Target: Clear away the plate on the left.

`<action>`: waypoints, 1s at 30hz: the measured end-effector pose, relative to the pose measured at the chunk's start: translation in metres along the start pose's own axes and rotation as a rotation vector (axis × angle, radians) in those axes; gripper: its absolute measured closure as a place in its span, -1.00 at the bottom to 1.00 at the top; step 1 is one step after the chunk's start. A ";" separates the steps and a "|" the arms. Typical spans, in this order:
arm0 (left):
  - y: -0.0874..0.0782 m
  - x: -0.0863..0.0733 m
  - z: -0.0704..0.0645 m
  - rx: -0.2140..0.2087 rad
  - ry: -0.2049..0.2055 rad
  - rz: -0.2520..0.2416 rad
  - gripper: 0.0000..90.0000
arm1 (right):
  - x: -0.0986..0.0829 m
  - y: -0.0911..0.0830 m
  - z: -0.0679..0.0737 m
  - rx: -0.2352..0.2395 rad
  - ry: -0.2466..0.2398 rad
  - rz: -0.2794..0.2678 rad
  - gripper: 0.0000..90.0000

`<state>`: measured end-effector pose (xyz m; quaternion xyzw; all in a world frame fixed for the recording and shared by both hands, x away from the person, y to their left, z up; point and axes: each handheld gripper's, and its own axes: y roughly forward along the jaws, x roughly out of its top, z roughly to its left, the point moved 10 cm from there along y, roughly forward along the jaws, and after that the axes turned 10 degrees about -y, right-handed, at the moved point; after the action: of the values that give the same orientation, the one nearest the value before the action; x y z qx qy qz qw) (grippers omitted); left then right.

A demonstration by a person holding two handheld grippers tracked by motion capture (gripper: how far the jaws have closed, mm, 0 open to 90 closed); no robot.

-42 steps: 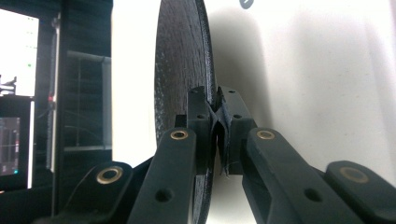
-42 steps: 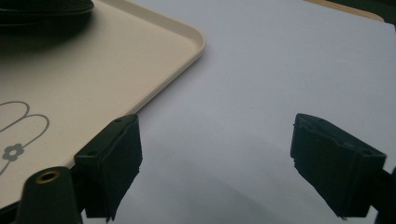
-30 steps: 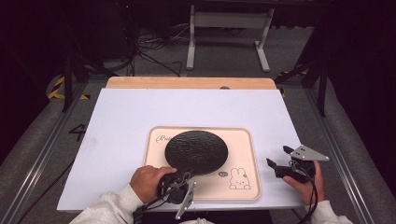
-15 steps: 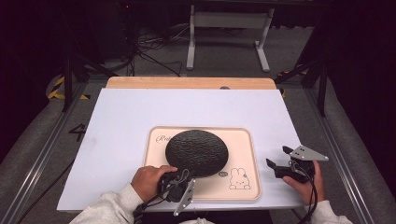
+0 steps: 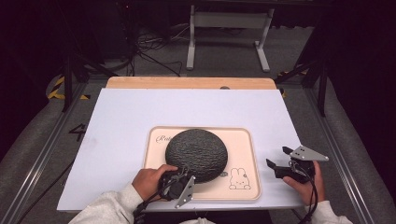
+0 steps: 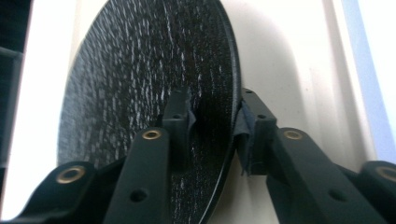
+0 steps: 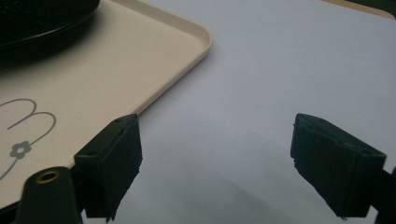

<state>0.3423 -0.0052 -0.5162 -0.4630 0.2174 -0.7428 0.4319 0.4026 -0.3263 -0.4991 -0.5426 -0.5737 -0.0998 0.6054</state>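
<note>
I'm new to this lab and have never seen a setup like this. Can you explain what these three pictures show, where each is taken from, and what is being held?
A person sits at a table holding a hand-held two-jaw gripper in each hand. The high view looks down from above: a white table cover carries a cream tray printed with a rabbit drawing, and a round black textured plate lies on it. The other two pictures come from cameras riding on the grippers, looking along their black jaws. The left gripper has its jaws either side of the plate's rim, one above, one beneath; a small gap shows, so the grip looks not yet tight. The right gripper is open, holding nothing, beside the tray's corner.
</note>
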 end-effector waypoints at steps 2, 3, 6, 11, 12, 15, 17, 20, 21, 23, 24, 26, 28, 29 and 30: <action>0.001 -0.002 -0.002 -0.019 -0.015 0.008 0.43 | 0.000 0.000 0.000 0.003 0.000 -0.002 -0.63; 0.002 -0.003 -0.001 -0.023 -0.016 0.017 0.37 | 0.000 0.000 0.000 0.004 0.001 -0.002 -0.63; -0.001 -0.001 0.001 -0.055 -0.071 -0.022 0.18 | 0.000 0.000 0.001 0.007 -0.001 0.001 -0.62; -0.006 -0.002 0.004 -0.069 -0.119 -0.032 -0.02 | 0.000 0.001 0.001 0.010 -0.003 0.003 -0.63; -0.007 -0.002 0.005 -0.074 -0.128 -0.042 -0.05 | 0.000 0.001 0.001 0.012 -0.003 0.002 -0.63; -0.012 0.000 0.009 -0.088 -0.191 -0.084 -0.15 | 0.000 0.001 0.002 0.012 -0.003 0.003 -0.62; -0.016 -0.001 0.013 -0.084 -0.212 -0.097 -0.24 | 0.000 0.001 0.002 0.013 -0.005 0.004 -0.63; -0.020 -0.003 0.020 -0.055 -0.229 -0.112 -0.30 | 0.001 0.001 0.002 0.013 -0.004 0.001 -0.63; -0.022 -0.005 0.022 -0.046 -0.236 -0.111 -0.32 | 0.001 0.001 0.002 0.014 -0.004 -0.001 -0.62; -0.023 -0.006 0.024 -0.041 -0.248 -0.113 -0.37 | 0.002 0.001 0.002 0.014 -0.004 -0.004 -0.63; -0.024 -0.007 0.027 -0.027 -0.255 -0.117 -0.37 | 0.002 0.001 0.002 0.014 -0.004 -0.004 -0.63; -0.026 -0.009 0.031 -0.014 -0.273 -0.118 -0.45 | 0.002 0.000 0.002 0.013 -0.004 -0.004 -0.62; -0.028 -0.012 0.037 0.005 -0.298 -0.126 -0.48 | 0.002 0.000 0.001 0.011 -0.005 -0.005 -0.62; -0.029 -0.014 0.040 0.010 -0.300 -0.131 -0.50 | 0.002 0.000 0.001 0.010 -0.004 -0.005 -0.62; -0.031 -0.015 0.044 0.022 -0.311 -0.138 -0.51 | 0.002 0.000 0.001 0.010 -0.005 -0.006 -0.63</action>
<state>0.3701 0.0277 -0.4805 -0.5813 0.1077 -0.6925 0.4135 0.4025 -0.3244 -0.4976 -0.5381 -0.5773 -0.0973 0.6064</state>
